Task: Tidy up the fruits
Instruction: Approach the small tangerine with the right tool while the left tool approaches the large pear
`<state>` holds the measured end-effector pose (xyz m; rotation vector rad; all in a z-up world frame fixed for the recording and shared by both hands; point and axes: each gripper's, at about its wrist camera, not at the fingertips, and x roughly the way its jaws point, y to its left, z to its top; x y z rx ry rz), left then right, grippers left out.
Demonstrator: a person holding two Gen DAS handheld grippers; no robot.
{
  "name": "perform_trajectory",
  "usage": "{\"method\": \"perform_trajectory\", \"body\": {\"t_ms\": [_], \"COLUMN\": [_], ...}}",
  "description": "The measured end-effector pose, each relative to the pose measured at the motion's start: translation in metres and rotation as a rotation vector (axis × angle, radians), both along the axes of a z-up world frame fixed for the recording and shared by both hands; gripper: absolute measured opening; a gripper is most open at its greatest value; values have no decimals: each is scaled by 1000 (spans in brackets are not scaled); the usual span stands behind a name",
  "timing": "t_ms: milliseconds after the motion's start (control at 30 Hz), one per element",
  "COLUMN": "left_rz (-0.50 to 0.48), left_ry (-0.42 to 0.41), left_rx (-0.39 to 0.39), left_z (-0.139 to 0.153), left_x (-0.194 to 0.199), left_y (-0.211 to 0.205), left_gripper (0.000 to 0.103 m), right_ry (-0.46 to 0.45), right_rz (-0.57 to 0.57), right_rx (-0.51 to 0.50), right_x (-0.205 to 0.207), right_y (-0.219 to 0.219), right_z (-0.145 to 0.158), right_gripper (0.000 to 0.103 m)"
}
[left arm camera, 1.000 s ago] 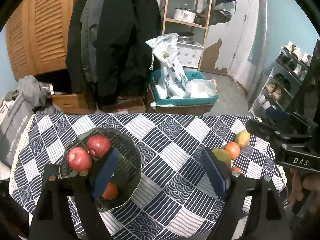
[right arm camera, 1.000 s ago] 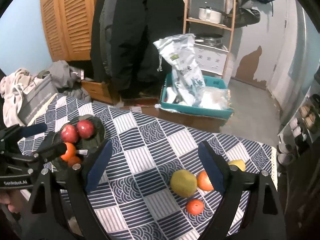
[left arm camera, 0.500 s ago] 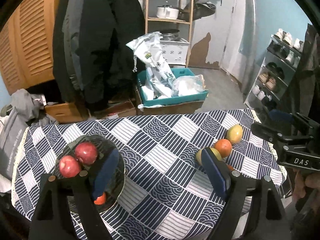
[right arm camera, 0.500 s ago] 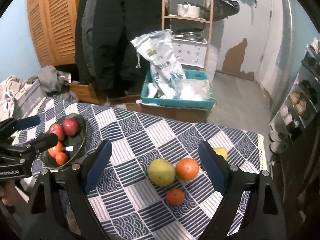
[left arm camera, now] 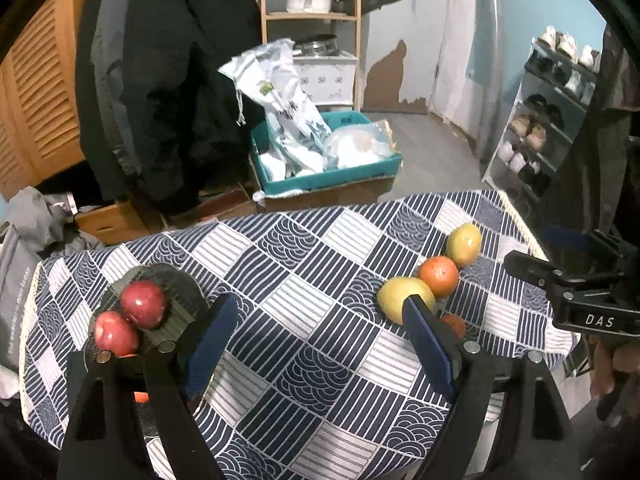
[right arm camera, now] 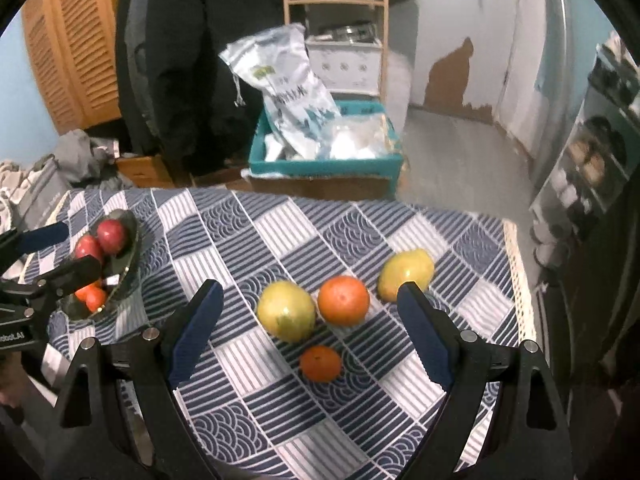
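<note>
Four loose fruits lie on a patterned tablecloth between the open right gripper's jaws.

A large orange [right arm camera: 343, 300] sits between two yellow-green fruits [right arm camera: 285, 310] [right arm camera: 405, 273], a small orange [right arm camera: 320, 363] just in front. They look firm, round and likely to roll, best pinched across the middle. The right gripper [right arm camera: 308, 332] and left gripper [left arm camera: 316, 344] both stand apart, empty. At left, a dark glossy bowl [right arm camera: 130, 258] holds red apples [right arm camera: 111, 235] and small oranges on the blue-and-white cloth [right arm camera: 248, 392].

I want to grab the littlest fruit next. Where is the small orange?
In the right wrist view the small orange lies on the tablecloth, nearest the camera, just below the yellow-green fruit and the big orange.
</note>
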<state>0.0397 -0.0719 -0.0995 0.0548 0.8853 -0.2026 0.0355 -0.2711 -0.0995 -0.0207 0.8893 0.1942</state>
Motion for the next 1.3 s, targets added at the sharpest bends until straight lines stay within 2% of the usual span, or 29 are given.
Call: {"method": "perform_trajectory", "body": {"t_ms": [300, 633, 933, 1100, 1267, 1300], "left_rz": [-15, -38, -53, -60, -65, -65], "left_ry": [80, 162, 212, 225, 242, 244], "left_rx": [45, 93, 124, 131, 92, 85], "left_z": [-39, -81, -108, -116, -118, -118], "left_x": [12, 23, 30, 33, 38, 39], "left_y": [-15, -26, -34, -36, -40, -41], "left_gripper": [86, 86, 86, 86, 86, 86], "right_ry": [133, 280, 359, 383, 415, 412], "right_rz": [-31, 10, 20, 27, 50, 53], "right_rx": [-46, -74, -79, -54, -2, 4], "right_x": [12, 19, 28, 32, 35, 35], "right_y": [-13, -8, -5, -5, -5, -5], "right_z": [-55, -115, -152, -162, -169, -168], "right_gripper": [88, 88, 88, 77, 47, 47]}}
